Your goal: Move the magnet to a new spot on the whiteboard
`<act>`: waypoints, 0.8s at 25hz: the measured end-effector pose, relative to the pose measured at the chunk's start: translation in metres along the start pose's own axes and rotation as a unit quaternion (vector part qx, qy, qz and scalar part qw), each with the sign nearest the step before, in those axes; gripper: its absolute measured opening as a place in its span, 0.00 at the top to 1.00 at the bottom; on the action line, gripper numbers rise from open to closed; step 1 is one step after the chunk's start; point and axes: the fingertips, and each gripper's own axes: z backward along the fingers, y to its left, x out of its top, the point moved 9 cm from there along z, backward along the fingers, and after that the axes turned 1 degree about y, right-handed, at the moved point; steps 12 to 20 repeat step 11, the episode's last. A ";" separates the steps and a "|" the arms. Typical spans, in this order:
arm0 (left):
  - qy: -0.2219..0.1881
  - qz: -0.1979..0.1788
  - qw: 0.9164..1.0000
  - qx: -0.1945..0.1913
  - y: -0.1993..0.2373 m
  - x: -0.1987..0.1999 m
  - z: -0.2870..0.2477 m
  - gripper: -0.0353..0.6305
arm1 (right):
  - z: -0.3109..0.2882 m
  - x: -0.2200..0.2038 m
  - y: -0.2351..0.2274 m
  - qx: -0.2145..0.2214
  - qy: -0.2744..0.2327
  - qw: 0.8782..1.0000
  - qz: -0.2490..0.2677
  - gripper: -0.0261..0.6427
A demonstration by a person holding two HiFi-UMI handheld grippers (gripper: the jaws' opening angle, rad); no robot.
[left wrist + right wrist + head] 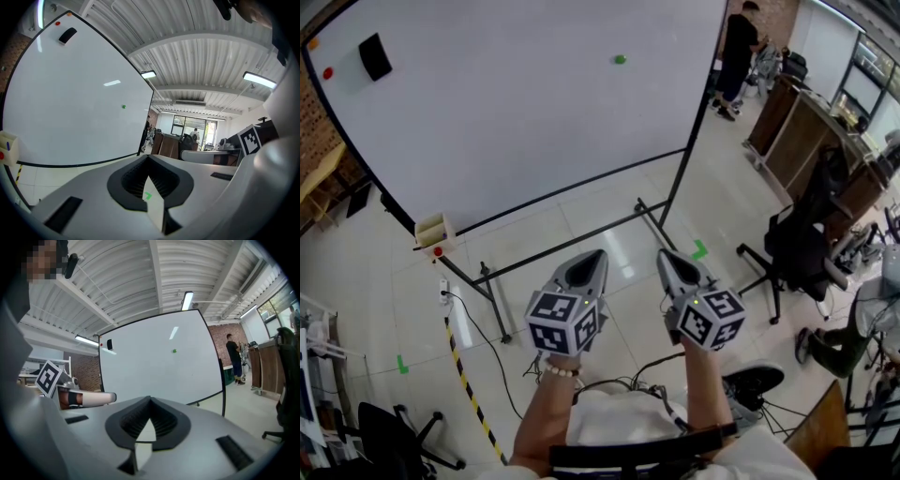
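Note:
A small green magnet sticks on the upper right of the big whiteboard, which stands on the floor ahead of me. It also shows as a green dot, the magnet in the left gripper view and the magnet in the right gripper view. My left gripper and right gripper are held side by side low before the board's stand, well short of the board. Both are shut with nothing between the jaws, as the left gripper and right gripper show close up.
A black eraser and a red magnet sit at the board's upper left. A small tray hangs at its lower left corner. The stand's legs, floor cables, an office chair, desks and a standing person are nearby.

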 end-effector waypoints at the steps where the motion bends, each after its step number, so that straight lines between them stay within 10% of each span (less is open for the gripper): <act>1: 0.001 0.000 1.000 0.000 0.000 0.000 0.000 0.96 | 0.000 -0.001 0.000 0.000 0.000 1.000 -0.001 0.96; 20: 0.001 0.000 1.000 0.003 -0.001 -0.004 0.003 0.96 | 0.003 -0.004 0.001 0.001 0.001 1.000 -0.002 0.96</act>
